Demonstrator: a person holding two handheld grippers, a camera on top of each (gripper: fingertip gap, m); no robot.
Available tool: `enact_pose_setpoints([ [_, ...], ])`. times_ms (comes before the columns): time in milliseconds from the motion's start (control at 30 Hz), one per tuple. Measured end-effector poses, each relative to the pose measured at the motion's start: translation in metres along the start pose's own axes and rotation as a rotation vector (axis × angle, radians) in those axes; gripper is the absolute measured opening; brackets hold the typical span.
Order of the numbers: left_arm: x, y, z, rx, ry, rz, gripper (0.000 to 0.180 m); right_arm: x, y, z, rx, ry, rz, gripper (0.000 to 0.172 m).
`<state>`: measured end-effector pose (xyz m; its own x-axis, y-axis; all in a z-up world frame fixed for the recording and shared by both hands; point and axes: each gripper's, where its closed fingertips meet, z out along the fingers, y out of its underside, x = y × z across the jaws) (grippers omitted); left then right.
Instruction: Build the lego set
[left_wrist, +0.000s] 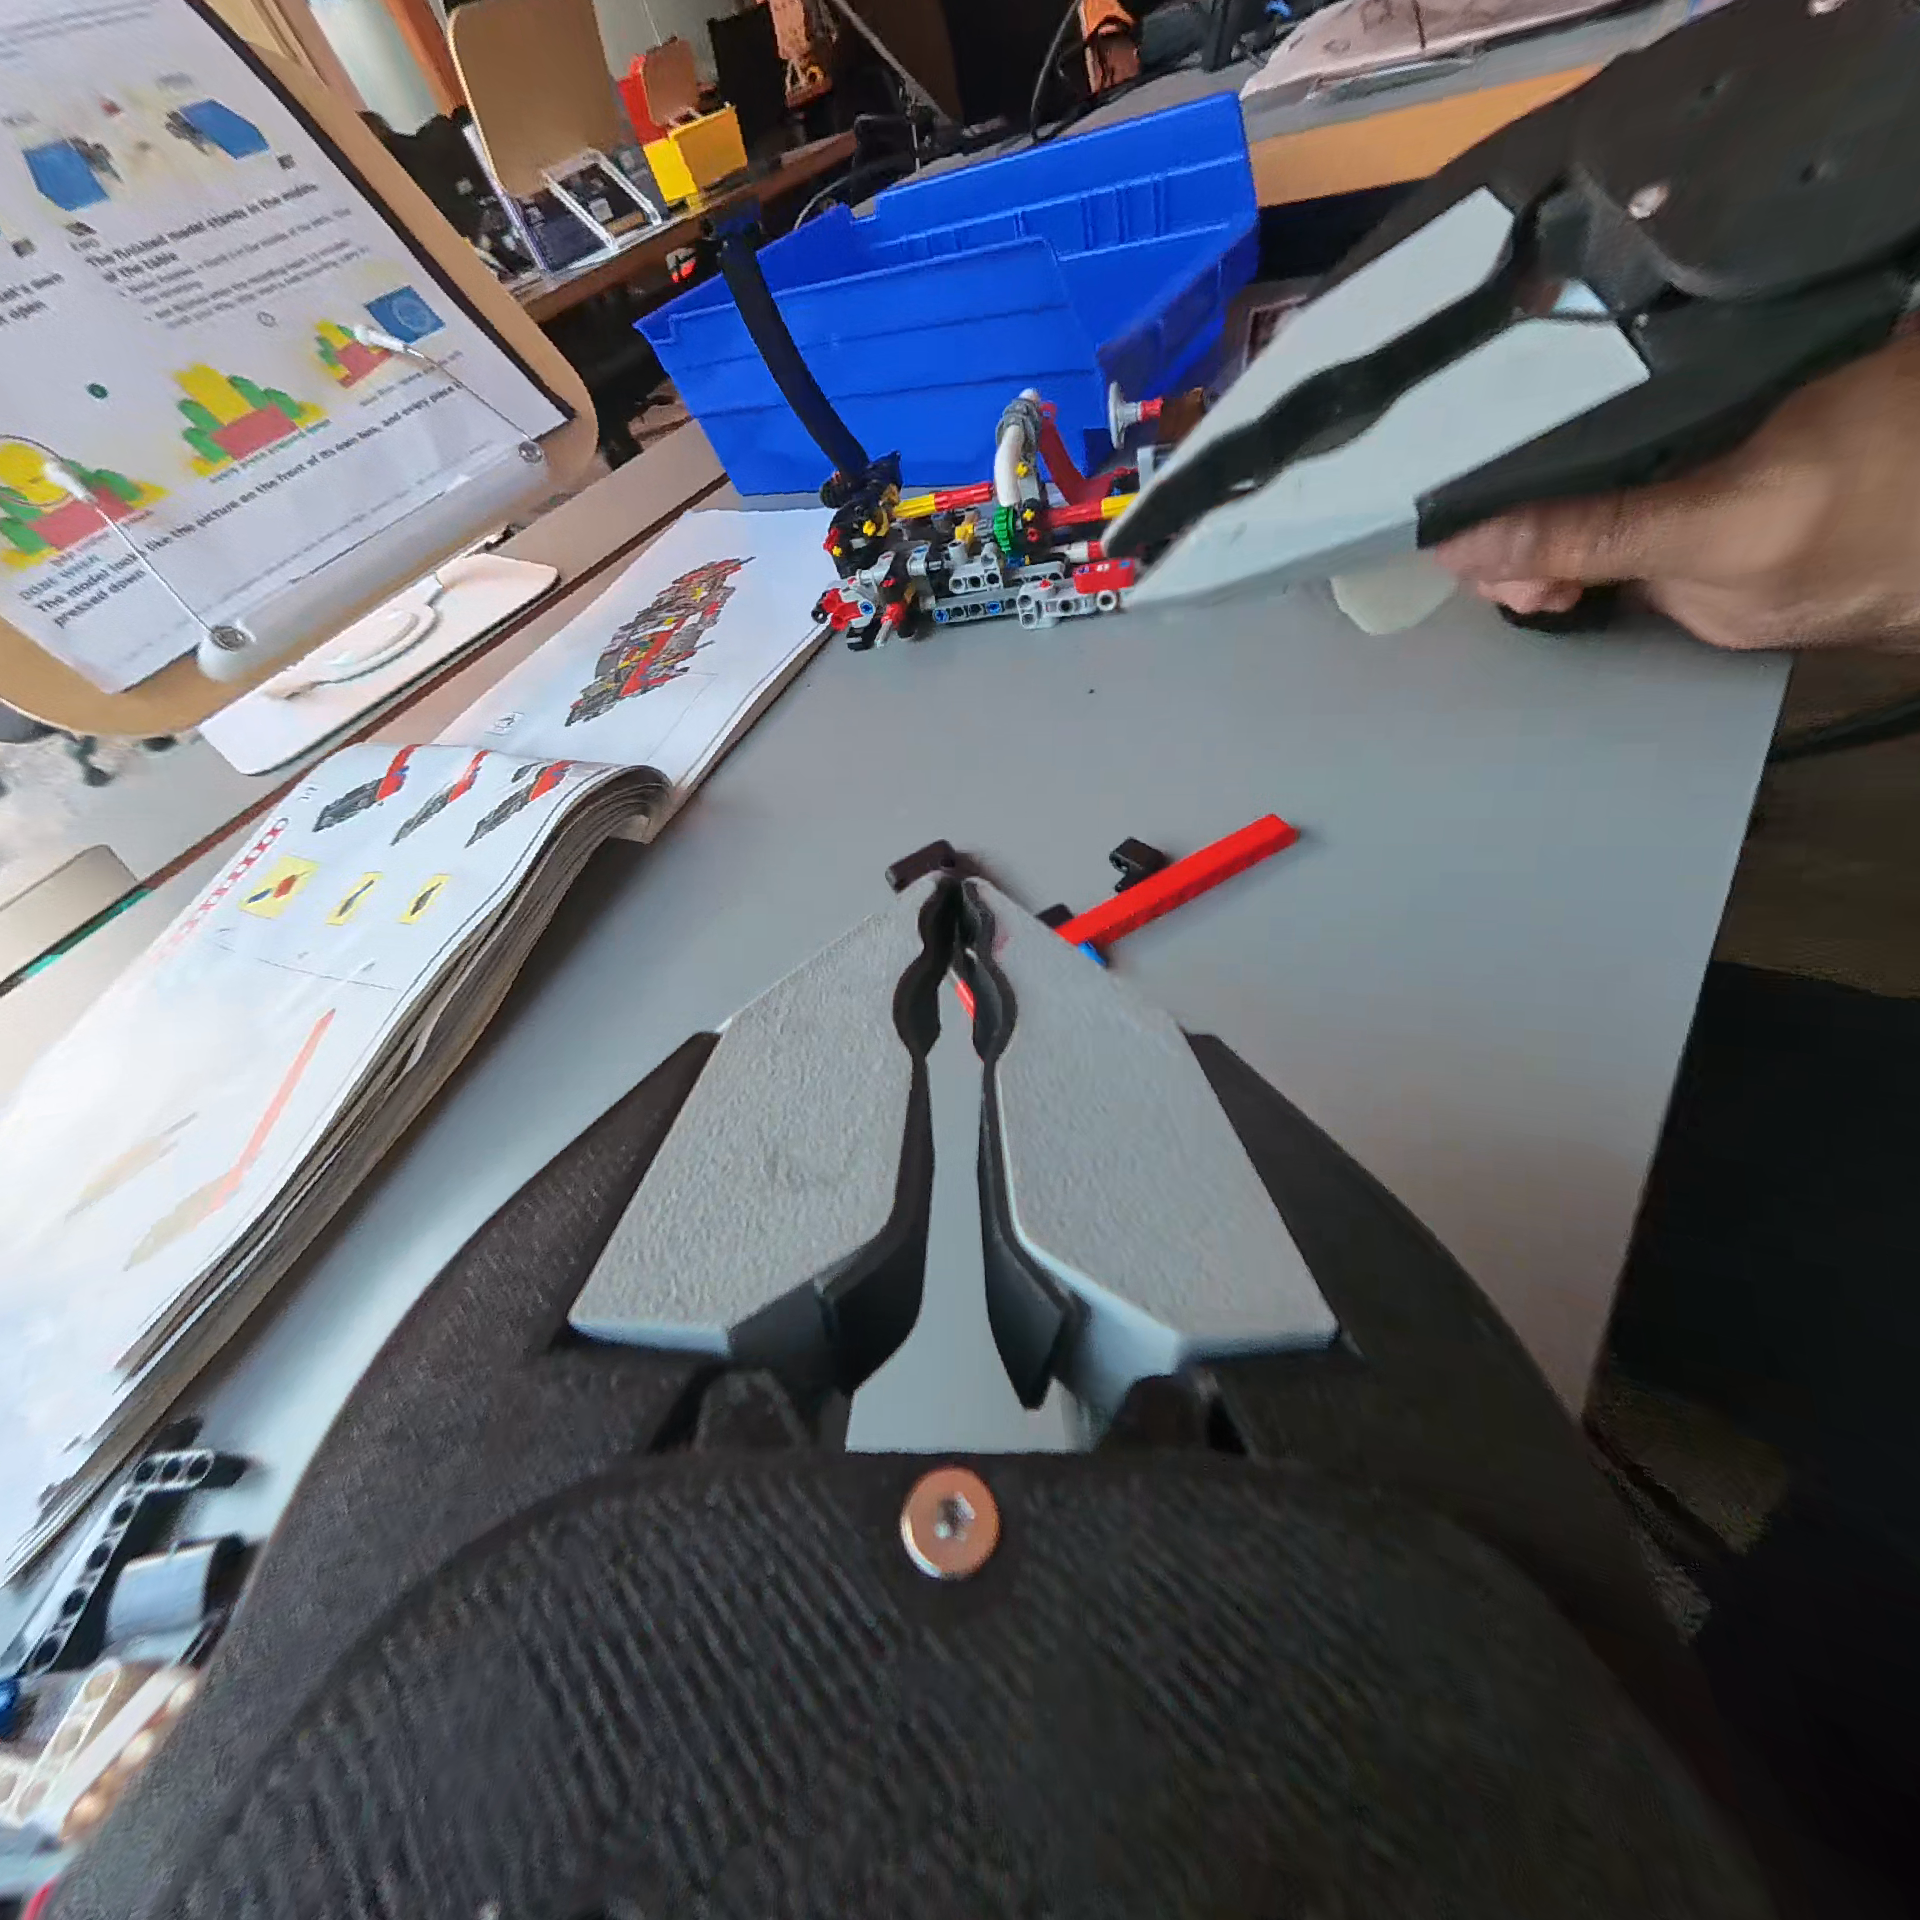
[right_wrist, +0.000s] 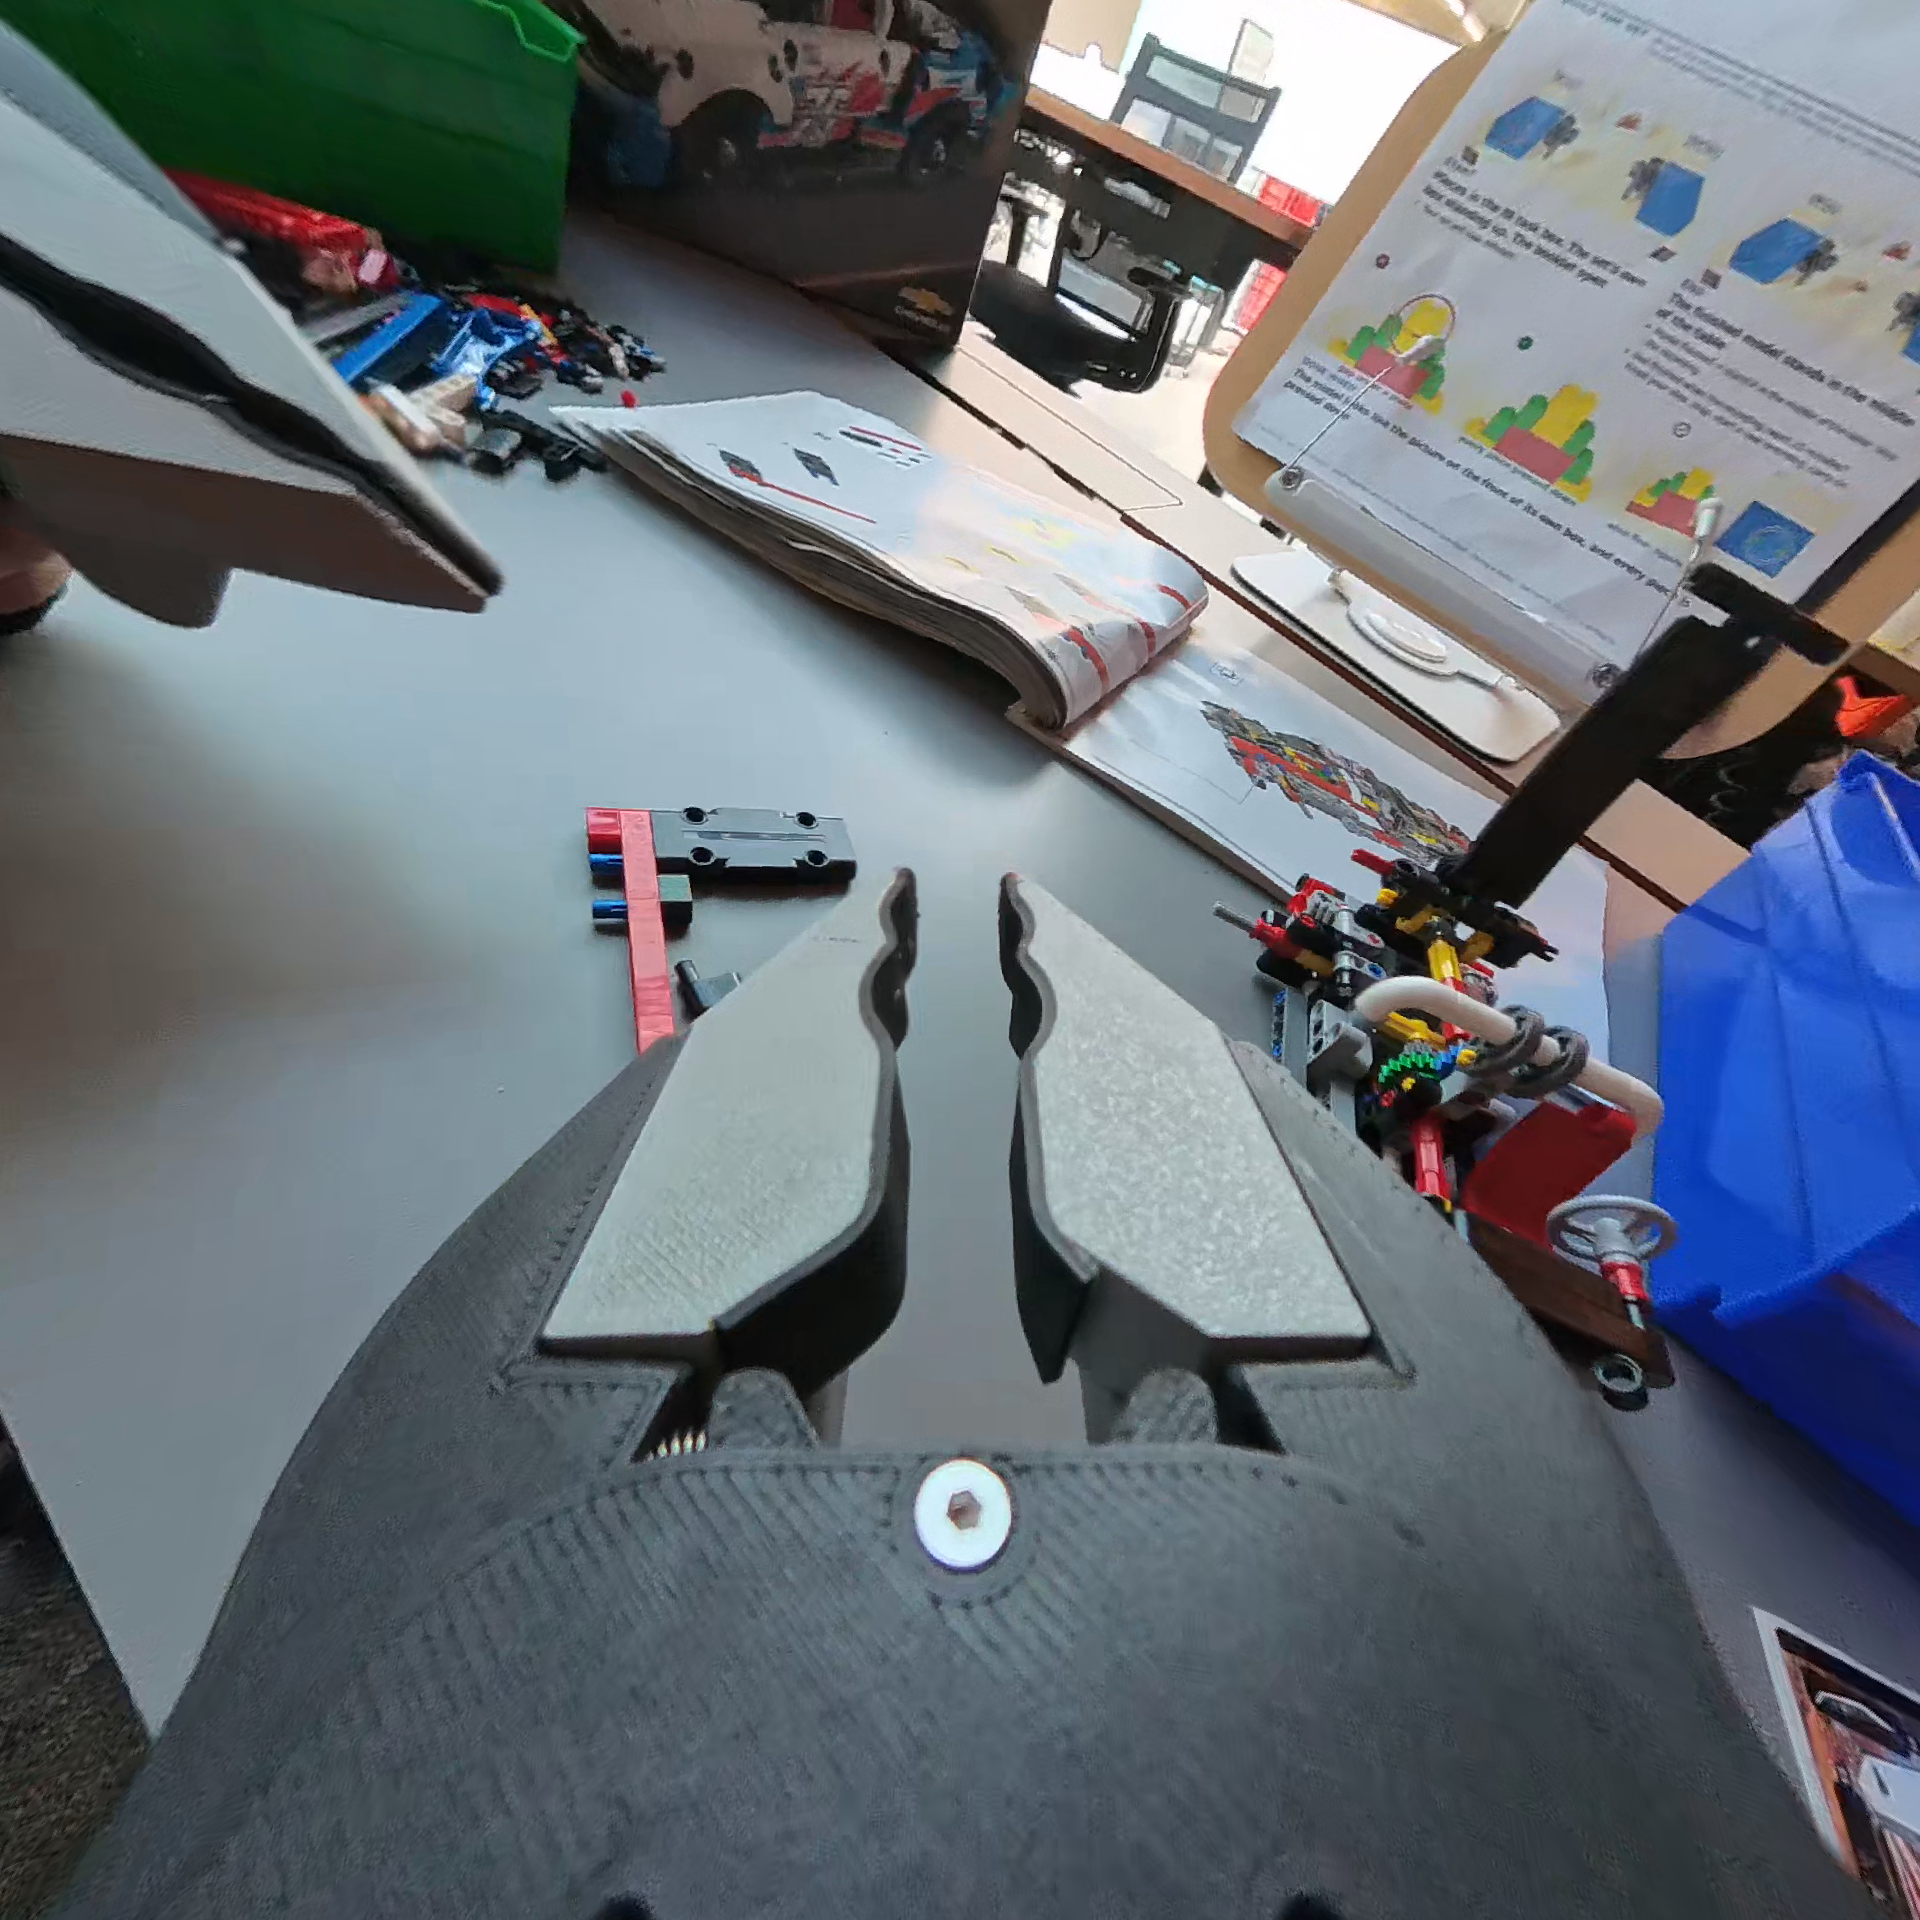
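Left wrist view. The left gripper (left_wrist: 951, 902) has its jaws pressed together over the grey counter (left_wrist: 1403, 987). A small dark piece (left_wrist: 923, 862) shows just past the tips; I cannot tell whether they touch it. A long red beam (left_wrist: 1195, 873) lies on the counter just right of the tips and runs under the right-hand finger. A small black piece (left_wrist: 1138, 857) sits beside it. An open instruction booklet (left_wrist: 312, 1039) lies to the left, its pages showing part diagrams. Behind it a printed sheet (left_wrist: 208, 312) on a stand carries lines of text and brick pictures. Farther off, a hand (left_wrist: 1714, 540) holds the right gripper (left_wrist: 1127, 556), whose tips sit right at a multicoloured brick model (left_wrist: 966, 561) in front of a blue bin (left_wrist: 987, 312).

Right wrist view. The right gripper's jaws are spread, with only bare counter between them. A black panel (right_wrist: 748, 842) joined to the red beam lies near, ahead and left of the tips, with two blue pins (right_wrist: 608, 862) sticking out. The brick model stands close on the right, against the blue bin. The left gripper (right_wrist: 483, 587) hangs at upper left, well above the counter, jaws together. Behind are a heap of loose pieces (right_wrist: 488, 343), a green bin (right_wrist: 343, 114) and a box (right_wrist: 810, 125) with a car picture and a small logo.
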<state>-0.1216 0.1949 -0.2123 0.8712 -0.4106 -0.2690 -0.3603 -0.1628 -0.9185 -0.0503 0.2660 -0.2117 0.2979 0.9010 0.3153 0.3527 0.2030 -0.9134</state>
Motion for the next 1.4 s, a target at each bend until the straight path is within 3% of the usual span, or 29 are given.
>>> enact_pose_setpoints([
  [300,0.004,0.001,-0.005,0.005,0.043,-0.007,0.000,0.019,-0.001,-0.002,0.033,0.016,0.128,0.014],
  [733,0.012,0.001,0.012,-0.011,0.107,0.064,0.000,-0.002,0.003,0.012,-0.027,-0.078,0.021,0.010],
  [1033,0.018,0.000,0.010,-0.003,0.096,0.126,0.000,-0.019,-0.009,0.008,0.049,-0.205,0.055,0.006],
  [1300,-0.006,-0.007,-0.001,0.065,0.122,-0.154,0.000,-0.029,-0.019,0.000,0.125,-0.307,0.100,0.000],
  [1400,-0.006,-0.010,-0.004,0.093,0.138,-0.184,0.000,-0.027,-0.023,-0.005,0.162,-0.335,0.154,0.000],
])
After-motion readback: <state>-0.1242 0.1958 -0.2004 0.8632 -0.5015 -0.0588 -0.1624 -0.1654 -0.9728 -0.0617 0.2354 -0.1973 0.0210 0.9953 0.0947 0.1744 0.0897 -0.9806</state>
